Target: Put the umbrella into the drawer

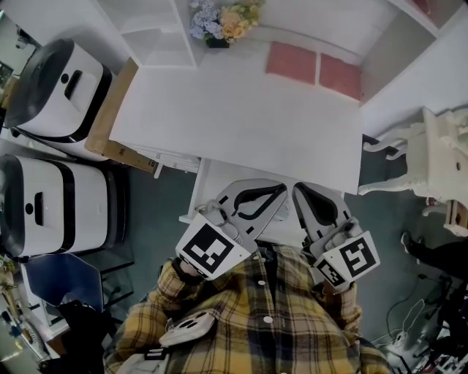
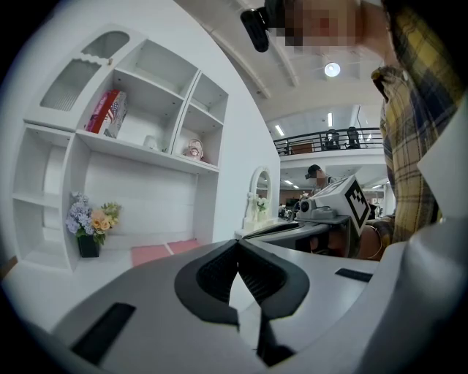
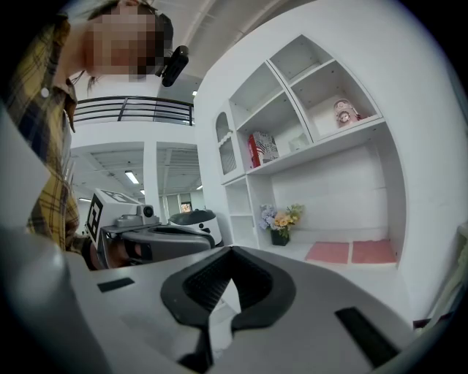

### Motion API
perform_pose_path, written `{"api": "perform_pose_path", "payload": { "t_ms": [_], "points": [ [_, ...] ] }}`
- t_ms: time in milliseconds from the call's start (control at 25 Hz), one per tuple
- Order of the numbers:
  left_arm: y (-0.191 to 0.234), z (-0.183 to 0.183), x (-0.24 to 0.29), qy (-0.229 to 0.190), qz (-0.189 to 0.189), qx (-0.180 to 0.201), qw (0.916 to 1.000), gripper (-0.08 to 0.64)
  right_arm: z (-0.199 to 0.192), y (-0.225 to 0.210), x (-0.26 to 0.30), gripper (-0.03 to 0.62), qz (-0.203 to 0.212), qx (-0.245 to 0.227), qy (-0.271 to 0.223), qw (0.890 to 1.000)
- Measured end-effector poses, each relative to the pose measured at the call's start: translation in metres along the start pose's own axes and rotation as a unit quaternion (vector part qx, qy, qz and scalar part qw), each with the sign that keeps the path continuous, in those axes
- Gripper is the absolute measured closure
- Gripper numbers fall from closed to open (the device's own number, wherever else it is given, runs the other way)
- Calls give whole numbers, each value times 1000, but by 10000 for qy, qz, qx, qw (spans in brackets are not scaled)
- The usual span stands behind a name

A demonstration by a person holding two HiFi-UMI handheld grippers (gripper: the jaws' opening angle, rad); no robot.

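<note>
No umbrella shows in any view. In the head view both grippers are held side by side close to the person's plaid shirt, in front of the white desk [image 1: 241,109]. My left gripper [image 1: 282,188] is shut with nothing in it, and its dark pads meet at the tips [image 2: 238,245]. My right gripper [image 1: 297,188] is shut and empty too, with its jaws closed together [image 3: 230,253]. Under the desk's front edge a white panel [image 1: 212,179] juts out below the jaws; I cannot tell whether it is the drawer.
A flower pot [image 1: 223,22] and two pink mats [image 1: 313,67] lie at the back of the desk, below shelves [image 2: 146,109]. Two white appliances [image 1: 55,91] [image 1: 51,204] stand at the left beside a cardboard piece [image 1: 110,109]. An ornate white chair [image 1: 431,157] stands at the right.
</note>
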State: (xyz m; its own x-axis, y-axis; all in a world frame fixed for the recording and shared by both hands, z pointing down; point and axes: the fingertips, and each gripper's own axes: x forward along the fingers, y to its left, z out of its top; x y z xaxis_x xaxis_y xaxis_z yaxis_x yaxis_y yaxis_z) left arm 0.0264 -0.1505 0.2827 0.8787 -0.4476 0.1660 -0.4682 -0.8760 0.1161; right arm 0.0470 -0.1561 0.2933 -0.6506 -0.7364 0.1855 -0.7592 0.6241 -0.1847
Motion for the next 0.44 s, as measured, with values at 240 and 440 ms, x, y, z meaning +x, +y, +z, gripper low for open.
{"api": "perform_pose_path", "payload": {
  "t_ms": [240, 440],
  "points": [
    [-1, 2, 0, -48, 6, -10, 10000, 540, 0, 0, -1, 577, 12, 19, -21, 10000],
    [3, 10, 2, -186, -41, 73, 9998, 540, 3, -5, -2, 577, -77, -27, -68, 9999]
  ]
}}
